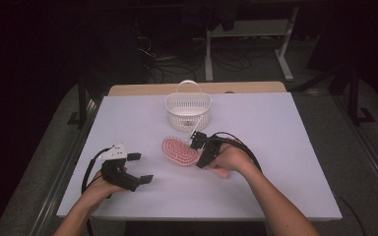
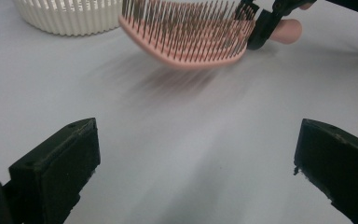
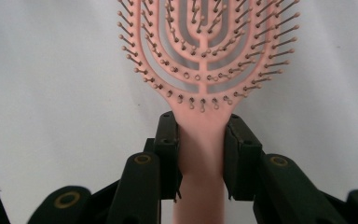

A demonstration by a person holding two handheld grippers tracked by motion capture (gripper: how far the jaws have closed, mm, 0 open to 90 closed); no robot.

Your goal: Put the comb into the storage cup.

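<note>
A pink hairbrush [image 1: 179, 151] with bristles up is held just above the white table, near its middle. My right gripper [image 1: 200, 150] is shut on the brush's handle [image 3: 200, 140], both jaws pressed against the neck below the bristle head [image 3: 203, 42]. In the left gripper view the hairbrush [image 2: 186, 35] hangs above its shadow, with the right gripper [image 2: 261, 23] clamped at its handle end. My left gripper [image 1: 139, 168] is open at the table's front left, its jaws wide apart with nothing between them; the left gripper [image 2: 196, 163] faces the brush.
A white slatted basket [image 1: 188, 110] with an upright handle stands at the back centre of the table [image 1: 285, 162], just behind the brush. The basket's wall [image 2: 65, 16] also edges the left gripper view. Dark floor, cables and desk legs lie beyond the table.
</note>
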